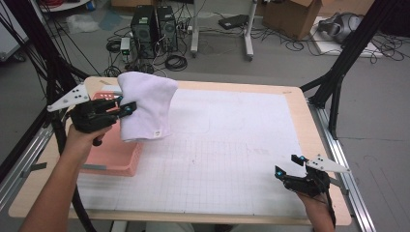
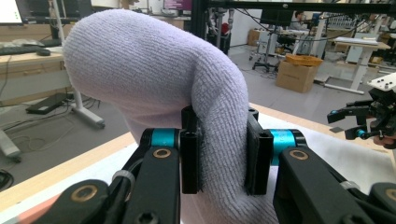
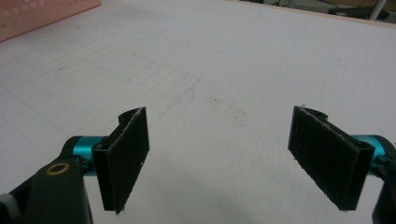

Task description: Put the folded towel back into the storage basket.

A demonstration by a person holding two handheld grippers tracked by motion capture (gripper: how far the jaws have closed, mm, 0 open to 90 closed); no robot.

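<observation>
Left tool point(image 1: 126, 109) was clamped on a pale lilac towel point(image 1: 146, 107), both pads pressing a bunched fold between them; jaws partly closed, not fully. In the left gripper view the towel point(image 2: 154, 74) bulged up and over the left tool point(image 2: 219, 154), a thick ridge of cloth pinched between the black pads point(image 2: 189, 161). Towel hung off the worktop, draped down from the grip, small label near its lower right corner. It was held at the far left of the worktop point(image 1: 290, 96), above and just right of a pink basket point(image 1: 113, 157), lower edge overlapping the basket's far right part in the high view; whether cloth touched the basket, can't tell. Person's left hand point(image 1: 89, 126) held that tool raised over the basket. Right tool point(image 1: 290, 165) sat at the near right of the worktop, low over the white grid mat point(image 1: 217, 159), jaws spread wide, nothing between them. Right gripper view confirmed it: right tool point(image 3: 219, 154) pads wide apart, bare mat point(image 3: 210, 70) ahead, corner of the pink basket point(image 3: 42, 16) at far left. The two tools were well apart.
</observation>
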